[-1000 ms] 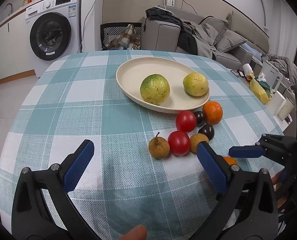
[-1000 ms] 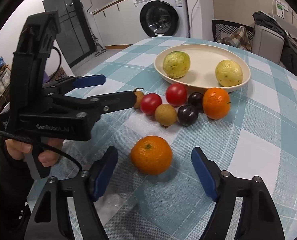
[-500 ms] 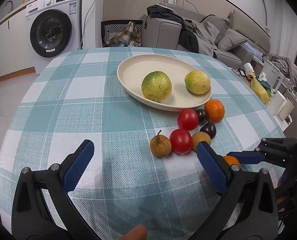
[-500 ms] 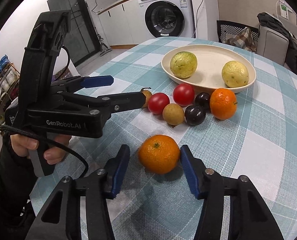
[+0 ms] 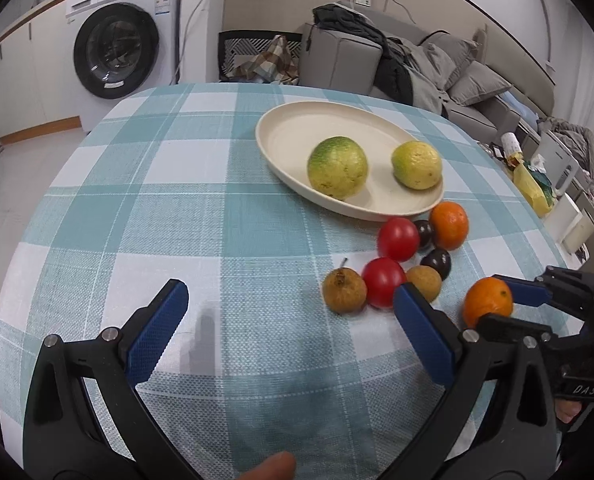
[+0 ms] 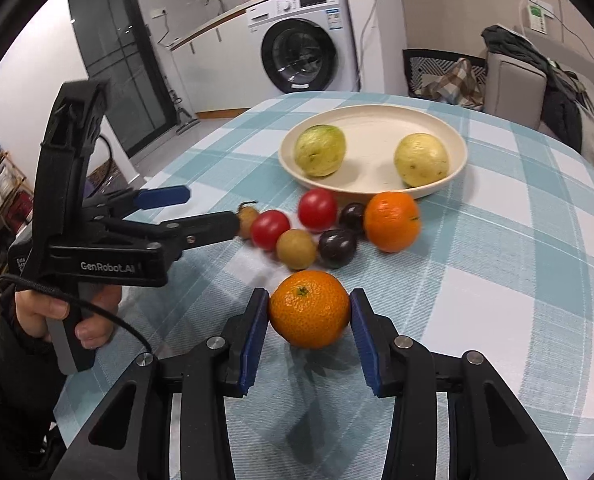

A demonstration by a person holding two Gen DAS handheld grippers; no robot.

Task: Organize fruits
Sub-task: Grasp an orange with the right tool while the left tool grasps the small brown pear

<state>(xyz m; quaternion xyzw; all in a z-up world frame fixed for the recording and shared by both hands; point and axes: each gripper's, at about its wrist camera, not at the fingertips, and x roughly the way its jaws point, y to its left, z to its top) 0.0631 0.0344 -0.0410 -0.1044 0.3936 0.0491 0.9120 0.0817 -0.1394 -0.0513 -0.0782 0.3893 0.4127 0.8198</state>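
My right gripper (image 6: 309, 326) is shut on an orange (image 6: 309, 309) and holds it just above the checked tablecloth; it also shows in the left wrist view (image 5: 488, 301). A cream plate (image 6: 453, 140) holds two yellow-green fruits (image 6: 320, 150) (image 6: 421, 159). In front of it lie a second orange (image 6: 392, 221), two red tomatoes (image 6: 317, 209), two dark plums (image 6: 337, 248), a tan round fruit (image 6: 296, 249) and a small brown pear (image 5: 344, 291). My left gripper (image 5: 293, 336) is open and empty, low over the cloth, left of the pile.
The round table (image 5: 137, 200) has a teal and white checked cloth. A washing machine (image 5: 117, 44), a chair (image 5: 257, 56) and a sofa with clothes (image 5: 397, 64) stand behind it. Small packets and boxes (image 5: 537, 188) sit at the right.
My right gripper has closed its fingers on the near orange and lifted it slightly. The left gripper has stayed open and moved a little.
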